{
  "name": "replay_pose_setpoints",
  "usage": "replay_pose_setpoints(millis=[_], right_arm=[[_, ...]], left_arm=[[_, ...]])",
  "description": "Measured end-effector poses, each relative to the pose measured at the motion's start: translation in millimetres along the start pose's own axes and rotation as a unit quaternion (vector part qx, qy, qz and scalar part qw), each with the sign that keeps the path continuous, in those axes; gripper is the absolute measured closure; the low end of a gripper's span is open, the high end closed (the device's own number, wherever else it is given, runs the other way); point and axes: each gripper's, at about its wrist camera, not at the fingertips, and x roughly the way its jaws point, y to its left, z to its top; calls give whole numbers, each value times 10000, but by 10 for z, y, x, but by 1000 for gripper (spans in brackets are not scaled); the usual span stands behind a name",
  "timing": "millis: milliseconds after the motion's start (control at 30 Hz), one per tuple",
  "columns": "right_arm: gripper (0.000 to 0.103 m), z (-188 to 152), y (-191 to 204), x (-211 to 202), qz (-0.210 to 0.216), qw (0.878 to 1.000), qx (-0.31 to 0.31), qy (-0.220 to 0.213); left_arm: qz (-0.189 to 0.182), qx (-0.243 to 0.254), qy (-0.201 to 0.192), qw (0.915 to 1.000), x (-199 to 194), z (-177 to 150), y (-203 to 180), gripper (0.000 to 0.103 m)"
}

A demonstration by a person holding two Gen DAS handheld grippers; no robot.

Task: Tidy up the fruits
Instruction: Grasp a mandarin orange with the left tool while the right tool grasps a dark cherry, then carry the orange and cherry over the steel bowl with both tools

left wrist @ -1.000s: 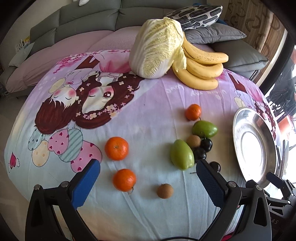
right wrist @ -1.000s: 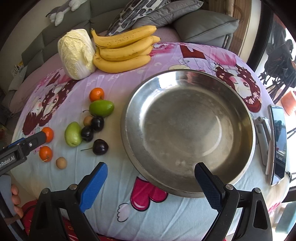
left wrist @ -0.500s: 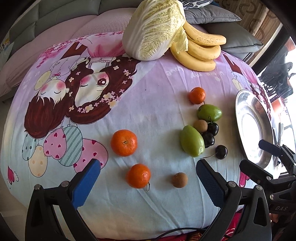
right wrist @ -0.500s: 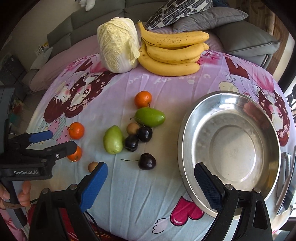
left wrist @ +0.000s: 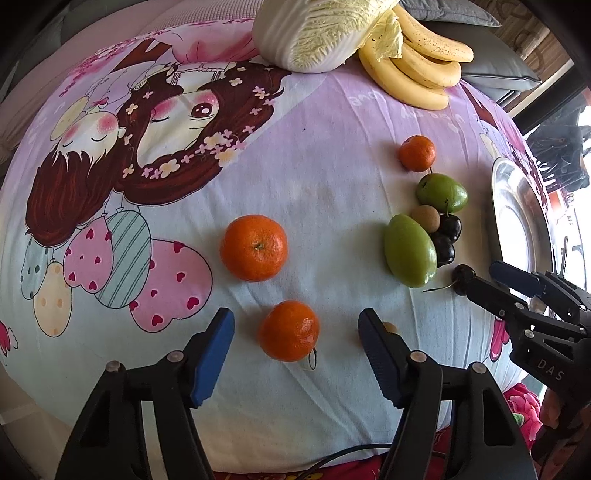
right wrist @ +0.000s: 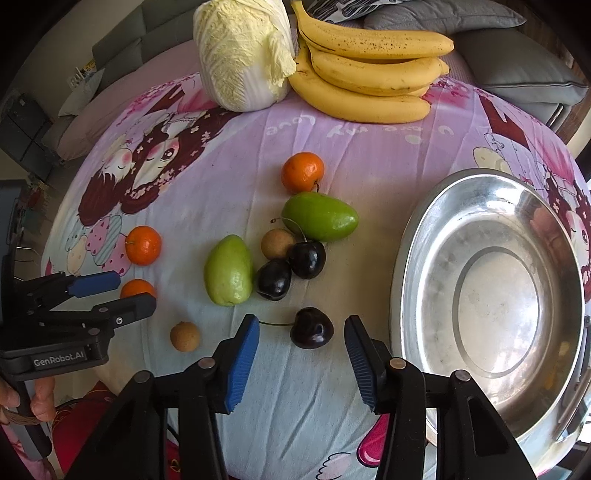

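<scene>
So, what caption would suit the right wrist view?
Right gripper closing around a dark round cherry beside an empty steel dish.

Left wrist view: looks steeply down along its own blue fingers, close above the cartoon-print cloth (left wrist: 332, 206) at its near-left part. Right wrist view: looks steeply down from farther right, close beside the steel dish (right wrist: 417, 258). Both views share the fruit cluster, bananas (right wrist: 369, 74) and cabbage (left wrist: 317, 33); each shows the other gripper at its edge.

Cartoon-print sheet (right wrist: 369, 147) (fruit (right wrist: 312, 328), steel basin (right wrist: 417, 236)).
</scene>
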Motion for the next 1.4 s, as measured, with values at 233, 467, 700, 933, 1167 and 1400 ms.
replay_pose_setpoints(millis=[233,467,700,933,1167,1400], right_arm=[[55,9,-43,122,-21,9998,118,129],[60,-15,-44,214,-2,9996,156,219],[68,-23,-60,218,36,9996,216,203],[73,-37,-69,189,171,9994,267,144],[73,-29,-87,78,286,9989,361,-50],[73,4,-147,-58,329,9970,605,-339]], left_arm=[[-34,-110,152,9998,109,-68,101,46],[-13,-144,143,9998,126,-89,105,56],[-73,-170,172,9997,117,-86,123,65],[-72,-194,145,9997,105,-33,61,66],[-224,-246,49,9994,-3,34,-56,66],[-265,-303,-361,9985,-194,171,-231,66]])
